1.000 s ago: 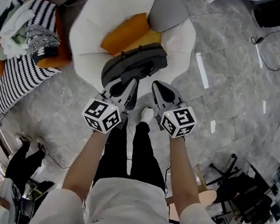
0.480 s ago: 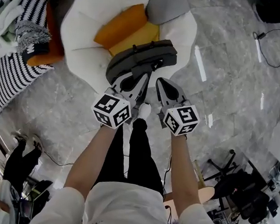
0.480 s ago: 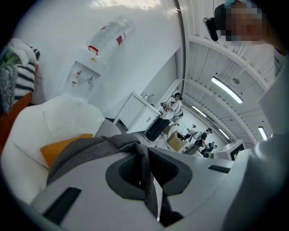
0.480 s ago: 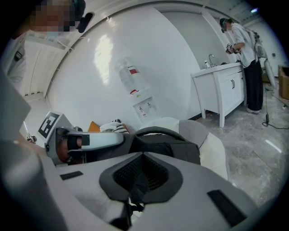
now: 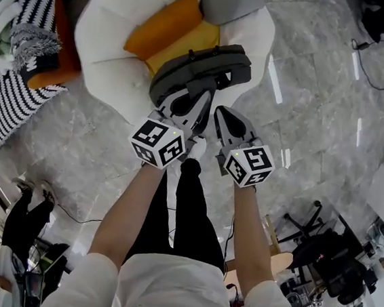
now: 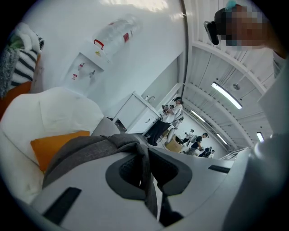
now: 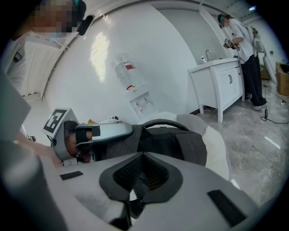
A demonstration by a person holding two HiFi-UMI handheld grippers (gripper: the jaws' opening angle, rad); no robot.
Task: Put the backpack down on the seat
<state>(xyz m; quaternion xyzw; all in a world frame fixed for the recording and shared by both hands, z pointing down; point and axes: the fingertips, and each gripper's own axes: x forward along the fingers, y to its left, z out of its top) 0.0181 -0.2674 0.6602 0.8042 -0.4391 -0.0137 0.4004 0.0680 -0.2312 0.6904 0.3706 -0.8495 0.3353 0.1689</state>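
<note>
head view: over the last second the dark grey fabric backpack (image 5: 199, 75) has travelled from the front edge of the white padded round seat (image 5: 108, 38) to partly over its flat orange cushion (image 5: 163, 25). both tools have sunk with it, so the set-down looks close. the left tool (image 5: 191, 105) is clamped on a grey strap (image 6: 145, 180); the right tool (image 5: 222, 115) pinches a dark strap (image 7: 134, 198). whether the bag's base already rests on the cushion i cannot tell: its underside is hidden. the seat's back is cut off at the top edge.
</note>
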